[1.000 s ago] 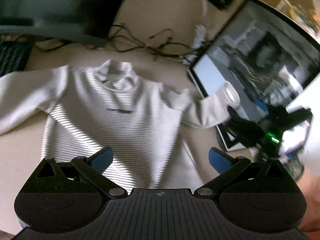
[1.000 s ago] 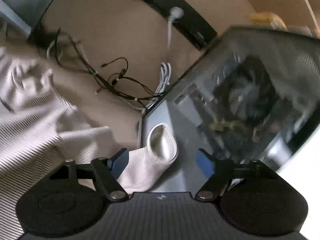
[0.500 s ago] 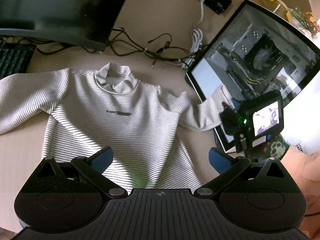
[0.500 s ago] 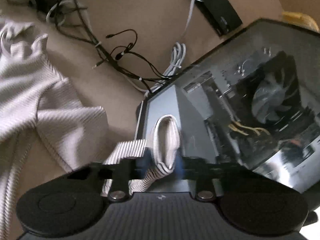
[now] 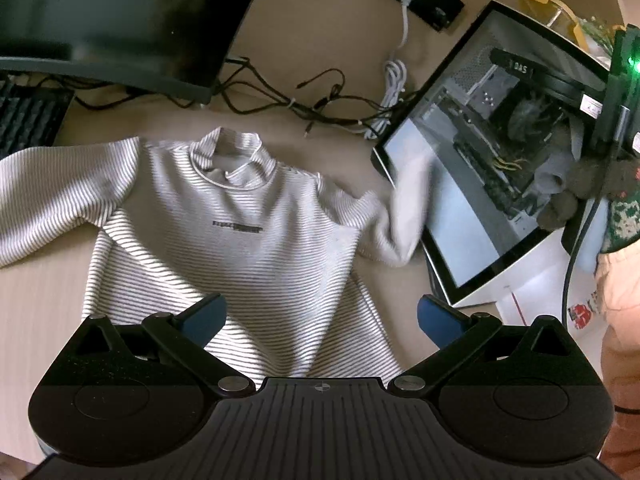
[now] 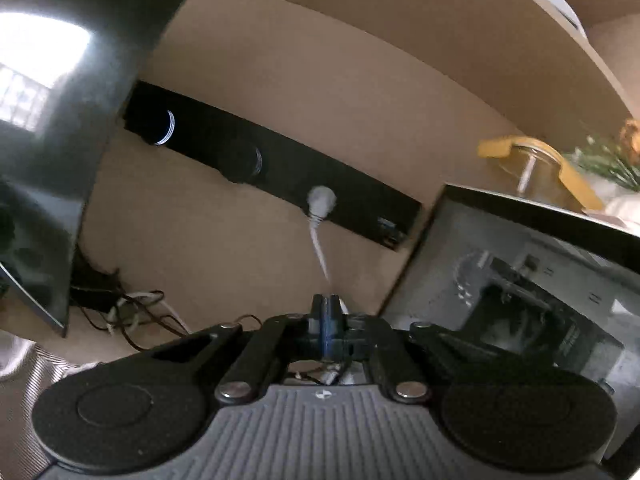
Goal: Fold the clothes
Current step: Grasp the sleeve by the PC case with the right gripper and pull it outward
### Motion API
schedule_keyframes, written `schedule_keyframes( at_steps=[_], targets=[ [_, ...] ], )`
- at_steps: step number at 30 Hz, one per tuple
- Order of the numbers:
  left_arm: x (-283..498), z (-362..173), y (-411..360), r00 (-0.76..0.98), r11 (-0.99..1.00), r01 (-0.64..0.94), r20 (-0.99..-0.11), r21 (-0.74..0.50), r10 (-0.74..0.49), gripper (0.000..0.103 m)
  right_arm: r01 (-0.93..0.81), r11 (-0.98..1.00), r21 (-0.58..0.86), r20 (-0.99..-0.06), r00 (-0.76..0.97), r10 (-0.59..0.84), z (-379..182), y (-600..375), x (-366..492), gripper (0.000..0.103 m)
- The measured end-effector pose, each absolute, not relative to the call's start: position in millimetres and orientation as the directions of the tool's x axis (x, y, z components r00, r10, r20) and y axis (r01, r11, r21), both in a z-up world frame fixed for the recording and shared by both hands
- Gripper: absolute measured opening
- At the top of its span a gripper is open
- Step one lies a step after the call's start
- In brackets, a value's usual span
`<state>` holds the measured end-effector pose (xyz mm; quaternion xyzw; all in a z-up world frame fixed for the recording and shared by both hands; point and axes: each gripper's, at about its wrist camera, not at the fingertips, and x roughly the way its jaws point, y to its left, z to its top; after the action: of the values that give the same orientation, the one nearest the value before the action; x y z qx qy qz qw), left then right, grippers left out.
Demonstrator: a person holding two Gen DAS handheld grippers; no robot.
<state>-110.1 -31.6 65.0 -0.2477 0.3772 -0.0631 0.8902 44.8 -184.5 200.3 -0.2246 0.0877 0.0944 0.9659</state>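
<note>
A white sweater with thin dark stripes (image 5: 240,248) lies face up on the beige table, neck away from me. Its right sleeve (image 5: 404,208) is blurred and rests against the corner of the computer case. My left gripper (image 5: 320,316) hovers open over the sweater's hem, blue pads wide apart with nothing between them. My right gripper (image 6: 326,320) is shut, pads pressed together, and no cloth shows between them. It points at the back wall. In the left wrist view its black body with a green light (image 5: 618,80) is high at the right, apart from the sleeve.
A glass-sided computer case (image 5: 500,140) stands right of the sweater. Behind the sweater are a dark monitor (image 5: 120,20), a keyboard (image 5: 28,120), tangled cables (image 5: 320,108) and a black power strip (image 6: 280,176). A yellow-lidded jar (image 6: 536,168) sits on the case. A person's sleeve (image 5: 624,216) shows at the right.
The right gripper shut around the sleeve cuff, then rose and tilted up; now no cloth is seen in it and the sleeve is low by the case. The left gripper stayed put.
</note>
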Motion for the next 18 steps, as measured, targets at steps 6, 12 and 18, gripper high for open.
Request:
schedule_keyframes(
  at_steps=[6, 12, 18],
  targets=[
    [-112, 65, -30, 0.713, 0.867, -0.086, -0.638, -0.49, -0.29, 0.103, -0.264, 0.859, -0.439, -0.297, 0.945, 0.138, 174, -183, 56, 0.001],
    [-106, 63, -33, 0.707, 0.869, -0.085, -0.644, -0.487, -0.292, 0.103, -0.479, 0.723, -0.498, -0.526, 0.829, 0.187, 97, -183, 45, 0.054],
    [-96, 57, -39, 0.678, 0.878, -0.091, -0.674, -0.471, -0.291, 0.103, -0.515, 0.634, -0.577, -0.566, 0.812, 0.143, 27, -155, 51, 0.053]
  ],
)
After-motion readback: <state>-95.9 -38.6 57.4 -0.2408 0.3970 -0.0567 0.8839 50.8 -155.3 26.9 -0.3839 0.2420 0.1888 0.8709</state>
